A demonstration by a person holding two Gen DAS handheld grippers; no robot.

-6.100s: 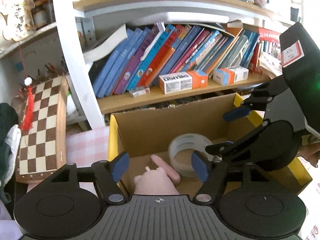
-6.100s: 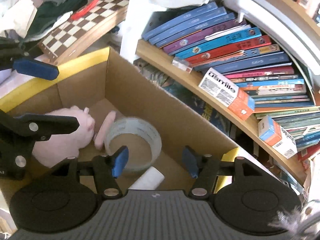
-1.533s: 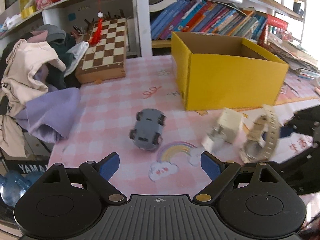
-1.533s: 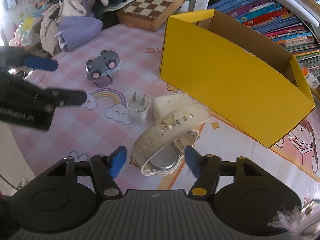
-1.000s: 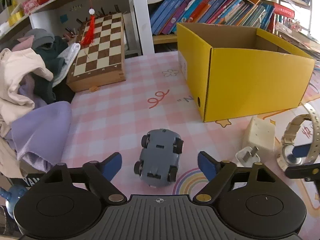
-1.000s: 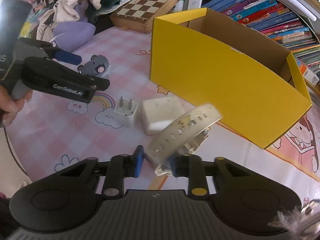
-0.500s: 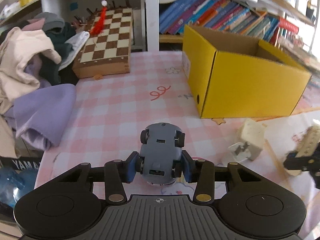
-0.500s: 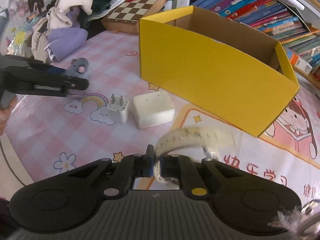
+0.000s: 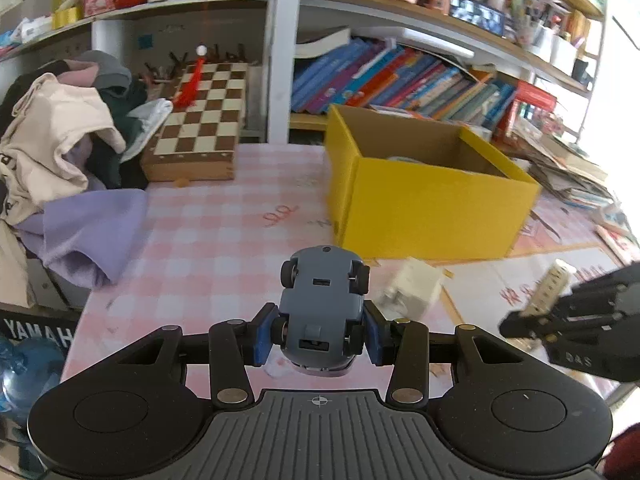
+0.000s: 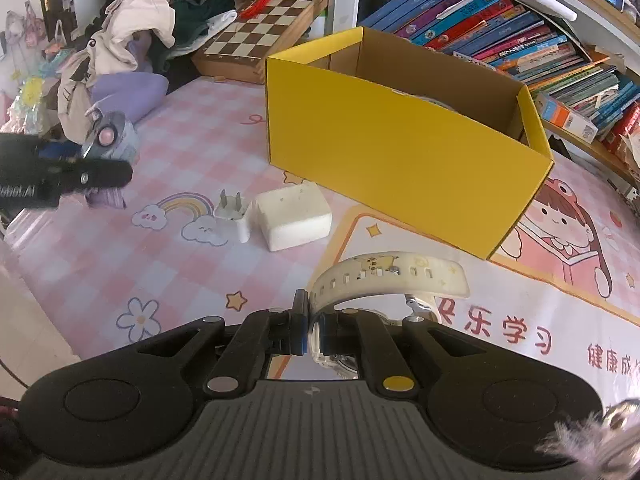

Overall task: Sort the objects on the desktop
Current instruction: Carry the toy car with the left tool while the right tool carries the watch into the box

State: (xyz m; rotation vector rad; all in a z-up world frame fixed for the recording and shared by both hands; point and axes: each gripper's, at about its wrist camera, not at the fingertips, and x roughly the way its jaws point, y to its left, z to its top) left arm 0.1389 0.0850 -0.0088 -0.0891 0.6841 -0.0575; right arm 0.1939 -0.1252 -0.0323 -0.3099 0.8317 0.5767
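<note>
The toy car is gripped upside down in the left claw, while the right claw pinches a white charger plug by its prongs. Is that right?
Not quite. The right gripper pinches the strap of a white watch, as the right wrist view shows. The charger plug lies untouched on the mat. The left gripper does hold the toy car with its underside up.

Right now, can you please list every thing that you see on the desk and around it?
toy car: 1, grey-blue, between left gripper pads
watch: 1, cream strap, in right gripper
box: 1, yellow, open, on mat
plug: 1, white, on mat
white block: 1, beside plug
chessboard: 1, brown-white, behind box
clothes: pile, mixed, left
books: many, shelf
left gripper: shut on car
right gripper: shut on strap
</note>
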